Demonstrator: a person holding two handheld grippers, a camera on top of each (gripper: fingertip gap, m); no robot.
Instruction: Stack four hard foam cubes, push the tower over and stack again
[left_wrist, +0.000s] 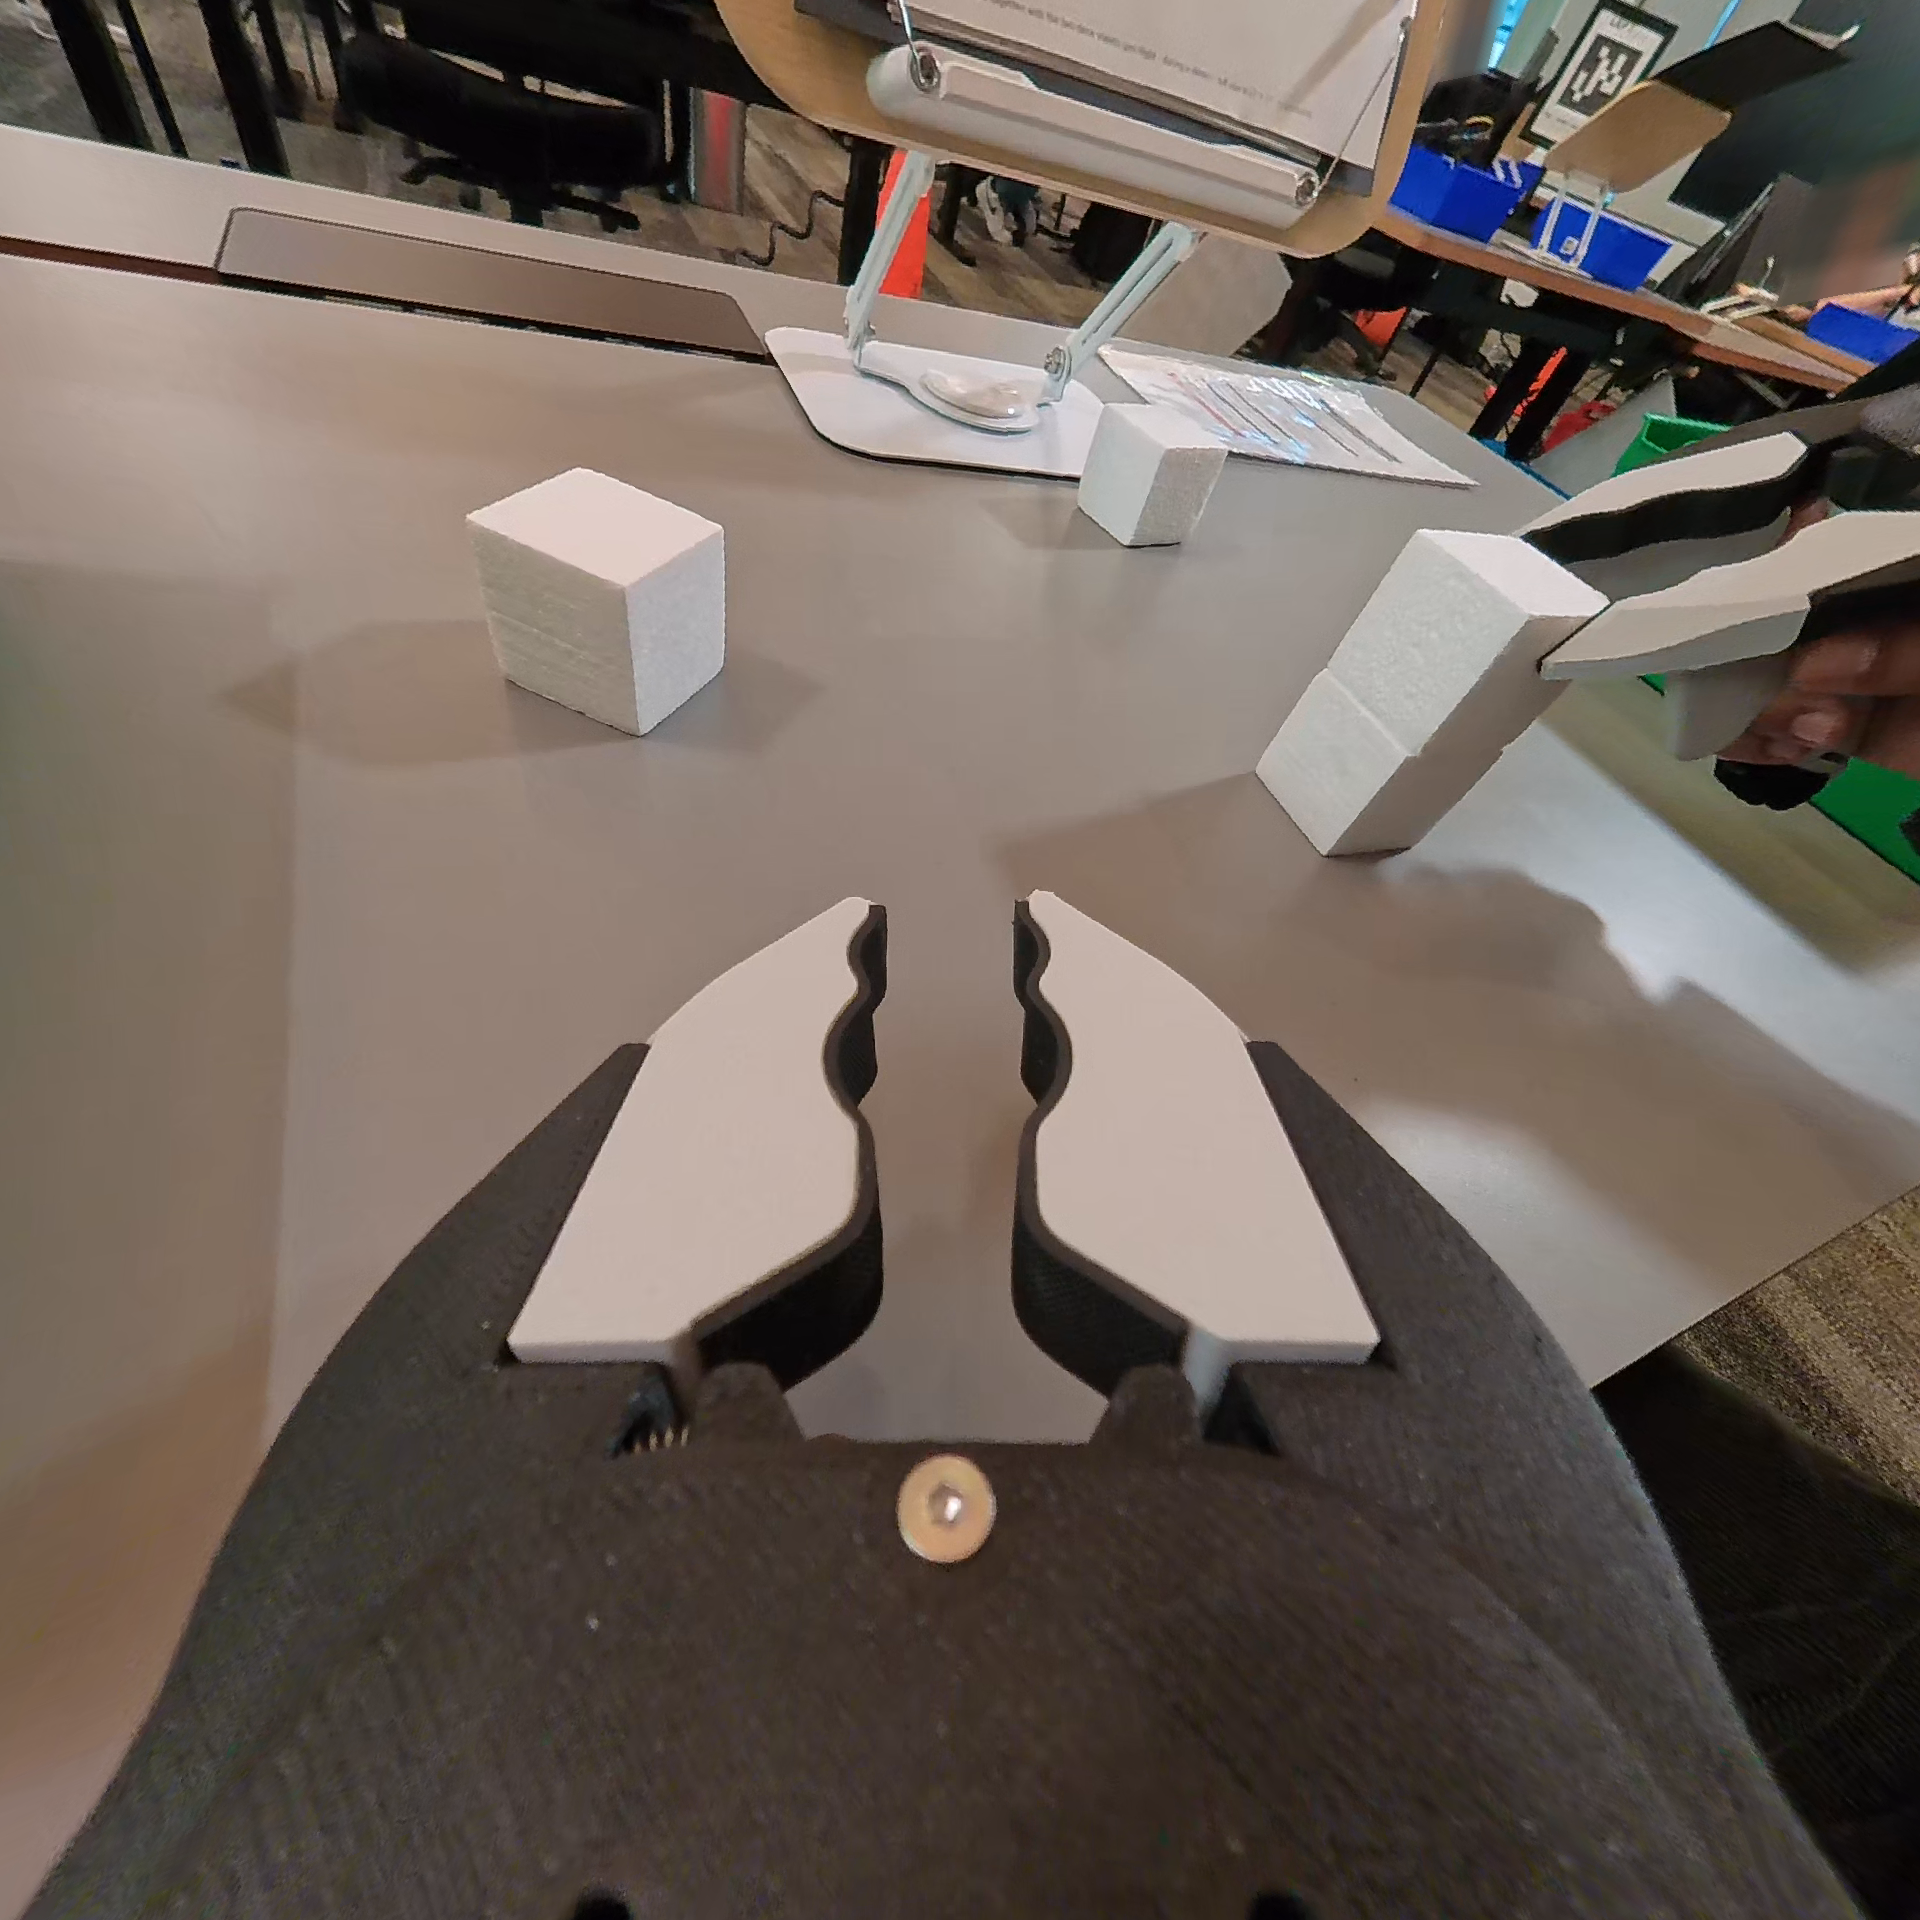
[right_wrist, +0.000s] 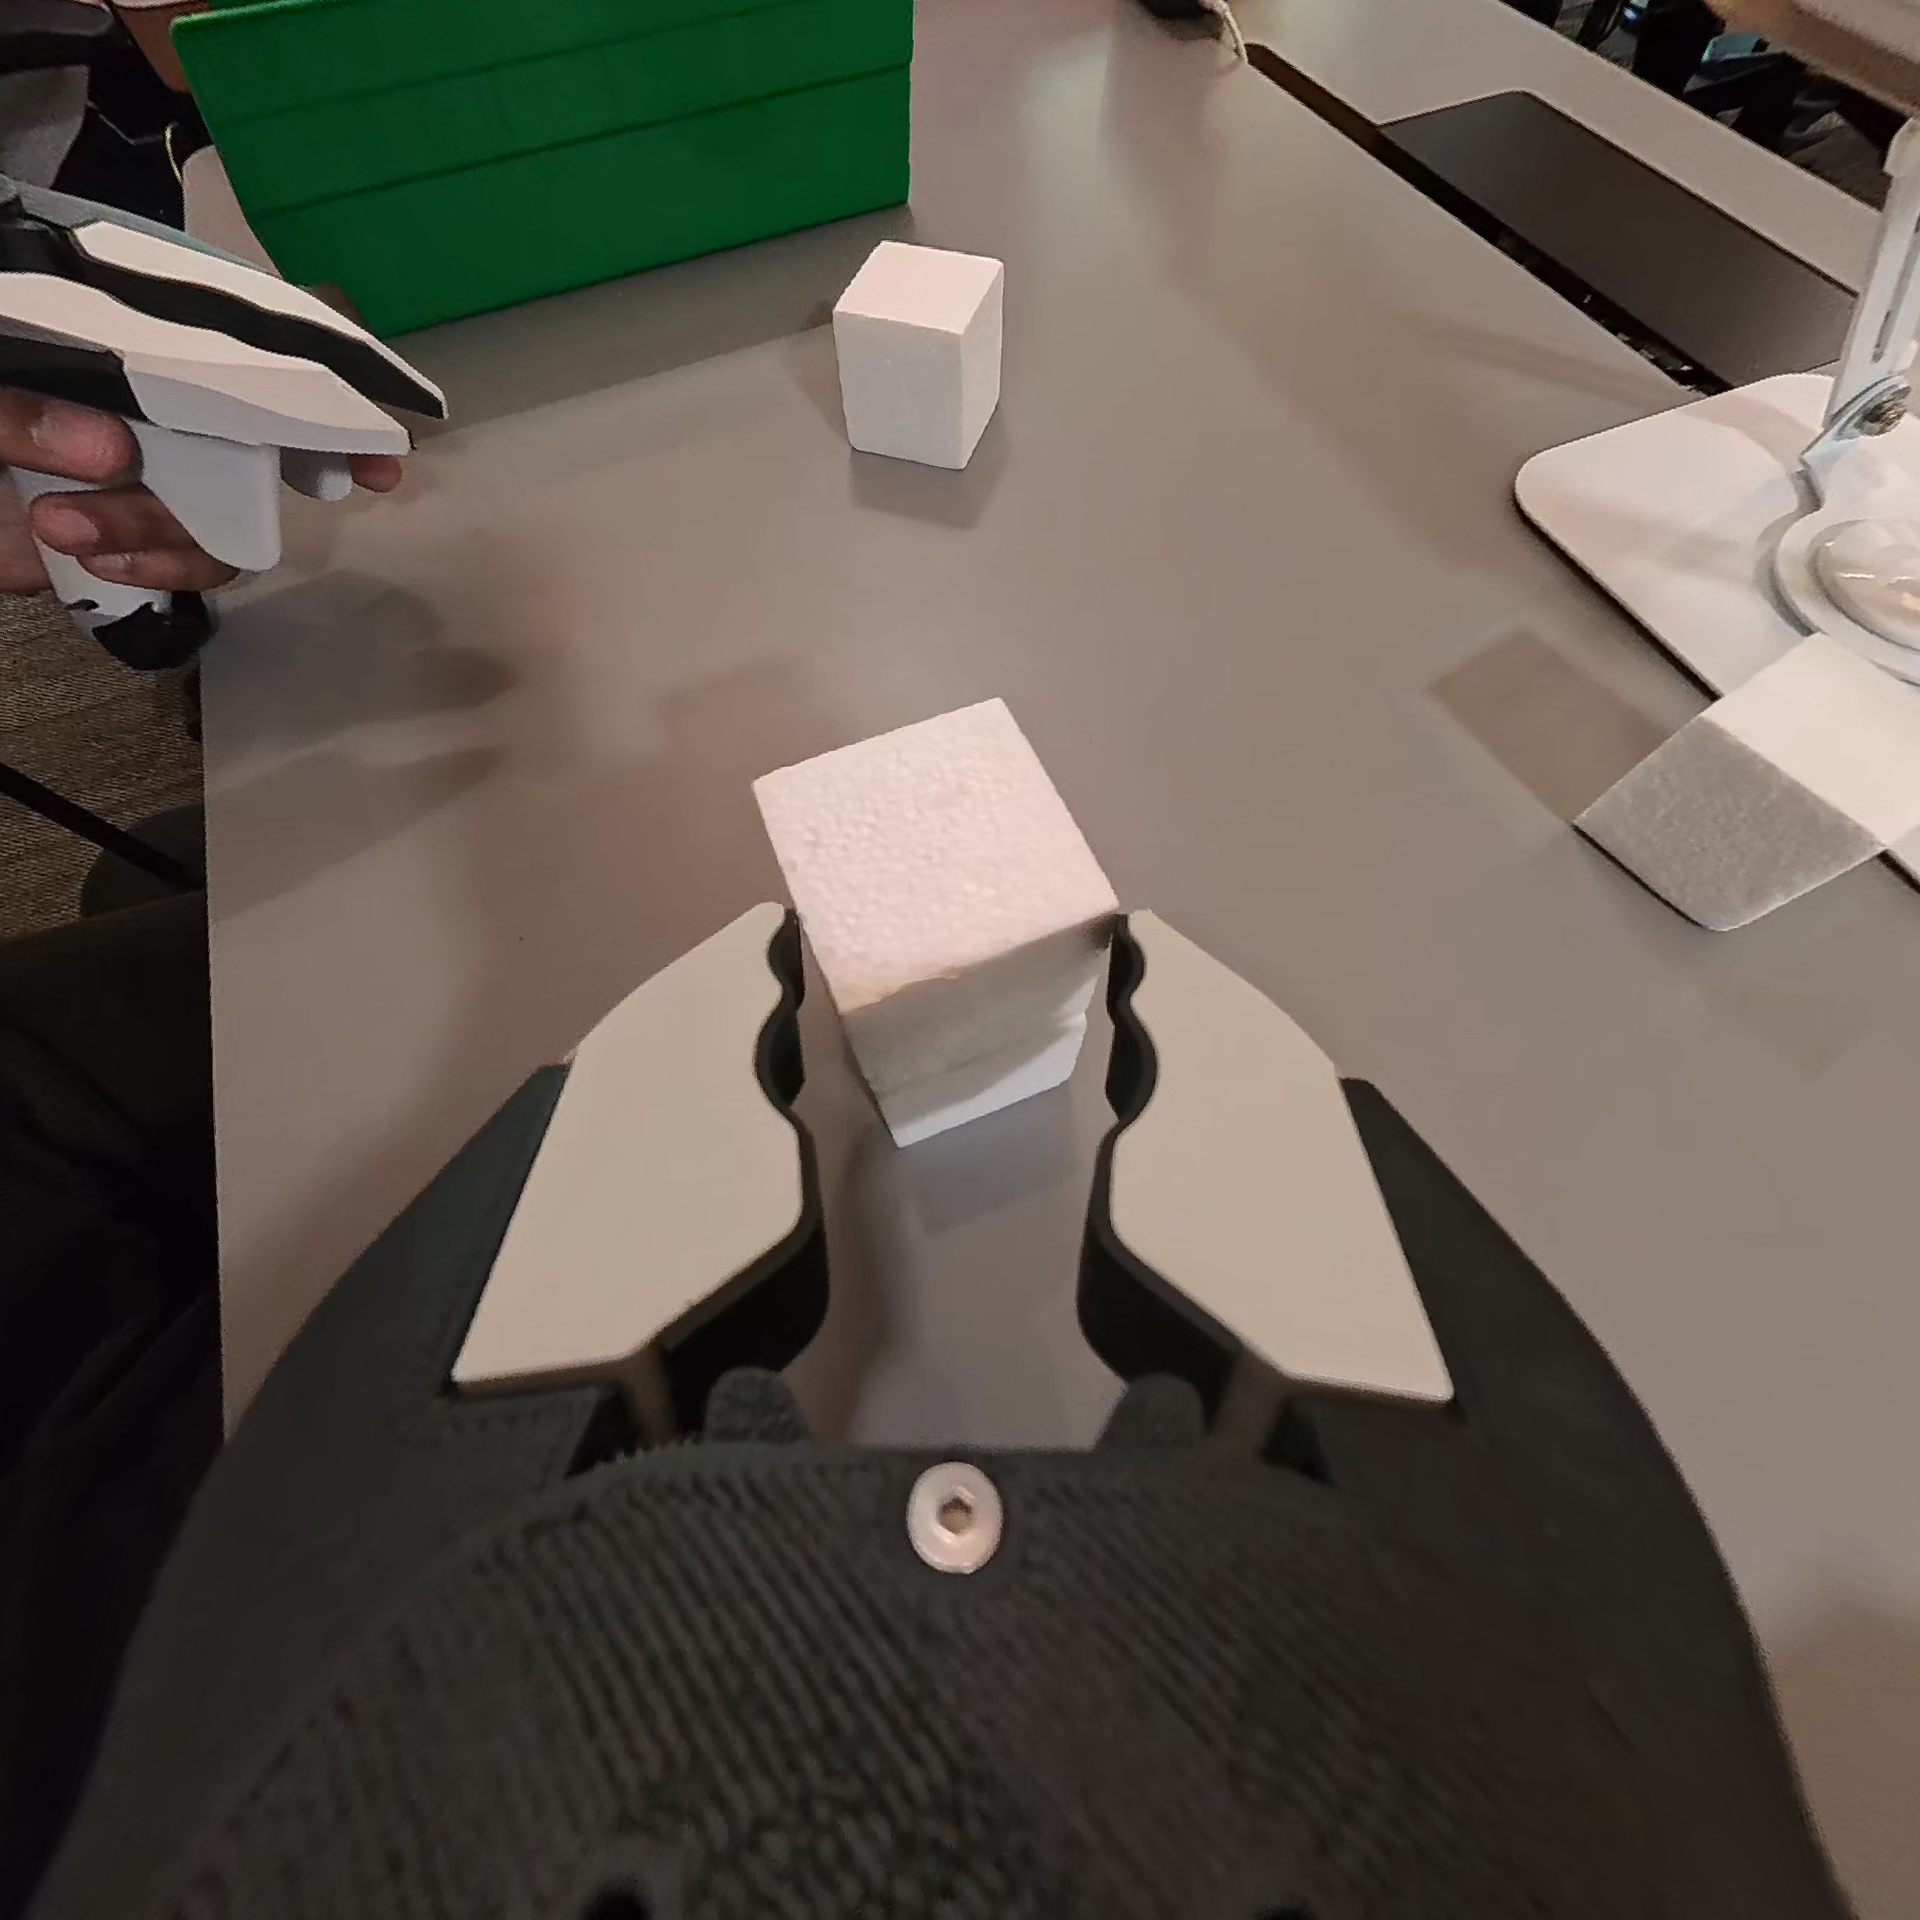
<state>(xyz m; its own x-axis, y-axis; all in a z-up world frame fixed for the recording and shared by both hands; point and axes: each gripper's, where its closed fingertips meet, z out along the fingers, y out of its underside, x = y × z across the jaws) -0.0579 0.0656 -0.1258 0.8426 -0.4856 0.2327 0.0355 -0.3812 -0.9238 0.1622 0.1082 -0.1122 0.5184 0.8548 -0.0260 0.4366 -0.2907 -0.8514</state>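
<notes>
Your right hand-held gripper (right_wrist: 956, 935) sits nearest in its own view, its jaws set either side of the top white foam cube (right_wrist: 930, 842) of a two-high stack. The fingertips (right_wrist: 764, 935) lie at the cube's side faces, close enough that you seem to be clamped on it, though a thin gap cannot be ruled out. This upper cube is turned slightly against the lower white foam cube (right_wrist: 977, 1081) under it, so their edges do not line up. The stack stands on the grey worktop (right_wrist: 1299, 582) near its edge on your side.

Your left hand-held gripper (left_wrist: 948, 920) hovers over bare worktop with its jaws apart and nothing between them, clear of every cube, probably so as not to crowd the stack.

Farther out, a third white foam cube (left_wrist: 603, 597) stands alone, well apart from the stack. Beyond it a fourth white foam cube (left_wrist: 1148, 473) rests just beside the white flat base of a stand (left_wrist: 831, 384). A green folded panel (right_wrist: 540, 145) stands at the worktop's far end in the right wrist view.
</notes>
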